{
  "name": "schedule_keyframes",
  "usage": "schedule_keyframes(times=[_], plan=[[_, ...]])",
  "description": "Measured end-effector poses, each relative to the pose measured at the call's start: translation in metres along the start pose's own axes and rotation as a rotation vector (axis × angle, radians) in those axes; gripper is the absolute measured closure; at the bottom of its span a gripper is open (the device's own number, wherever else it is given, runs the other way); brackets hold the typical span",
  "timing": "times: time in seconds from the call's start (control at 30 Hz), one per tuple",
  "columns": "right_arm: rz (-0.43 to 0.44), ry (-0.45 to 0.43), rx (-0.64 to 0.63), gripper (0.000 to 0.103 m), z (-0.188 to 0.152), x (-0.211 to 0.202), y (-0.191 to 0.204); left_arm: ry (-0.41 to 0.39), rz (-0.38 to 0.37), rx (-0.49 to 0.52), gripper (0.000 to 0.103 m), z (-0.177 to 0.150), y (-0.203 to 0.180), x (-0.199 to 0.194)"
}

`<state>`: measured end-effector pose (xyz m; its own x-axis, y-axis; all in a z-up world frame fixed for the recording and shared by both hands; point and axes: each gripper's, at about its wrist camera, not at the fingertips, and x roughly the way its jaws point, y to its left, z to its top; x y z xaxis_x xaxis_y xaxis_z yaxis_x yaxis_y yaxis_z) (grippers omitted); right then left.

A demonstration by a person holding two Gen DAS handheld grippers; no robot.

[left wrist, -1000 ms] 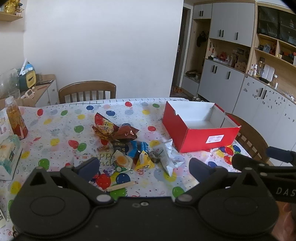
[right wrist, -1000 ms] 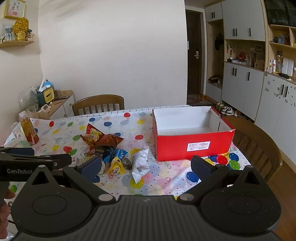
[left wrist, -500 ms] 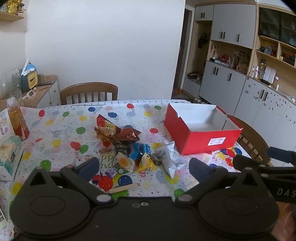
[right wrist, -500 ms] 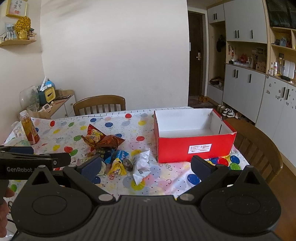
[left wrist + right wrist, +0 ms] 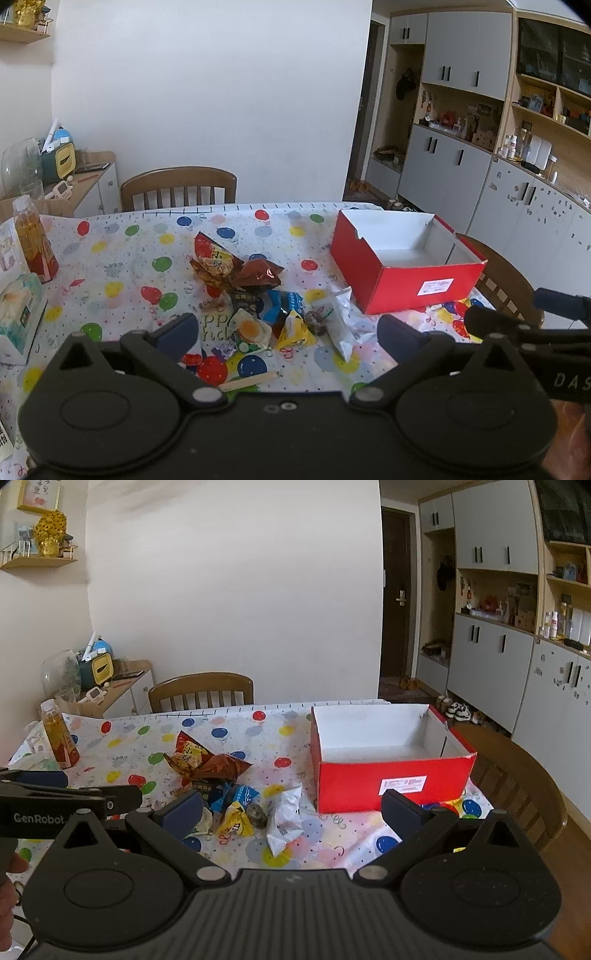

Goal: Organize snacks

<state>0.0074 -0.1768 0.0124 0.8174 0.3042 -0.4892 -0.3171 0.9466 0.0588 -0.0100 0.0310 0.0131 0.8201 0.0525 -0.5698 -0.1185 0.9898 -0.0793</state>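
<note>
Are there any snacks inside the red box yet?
No, the red box shows only its bare white inside; the snacks lie on the table beside it.

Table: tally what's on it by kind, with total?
Snack packets in the pile: about 8, overlapping, so not exact, e.g. silver pouch, yellow candy bag, red chip bag
Red box: 1, nothing in it
Drink bottle: 1
Tissue pack: 1
Wooden stick: 1
Total: about 12
</note>
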Motion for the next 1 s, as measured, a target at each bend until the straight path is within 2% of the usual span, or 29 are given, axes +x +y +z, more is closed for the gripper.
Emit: schedule_keyframes(times=[0.33,0.63,0.77,0.87,1.0], plan=[[0.042,0.007,-0.038,0.000,0.004,0.020,0.009,0.015,0.021,-0.022,0.000,0.002,0.008,0.018],[0.053,0.035,-0.011,0.000,0.007,0.053,0.000,0.038,0.039,-0.047,0.000,0.005,0.024,0.040],[0.056,0.066,-0.007,0.000,0.005,0.076,-0.004,0.061,0.072,-0.045,0.001,0.001,0.034,0.055],[0.047,0.085,-0.023,0.000,0.003,0.093,-0.004,0.088,0.094,-0.067,0.006,-0.001,0.048,0.070],[0.051,0.130,-0.019,0.007,-0.002,0.122,-0.007,0.121,0.149,-0.080,0.010,-0.004,0.069,0.090]])
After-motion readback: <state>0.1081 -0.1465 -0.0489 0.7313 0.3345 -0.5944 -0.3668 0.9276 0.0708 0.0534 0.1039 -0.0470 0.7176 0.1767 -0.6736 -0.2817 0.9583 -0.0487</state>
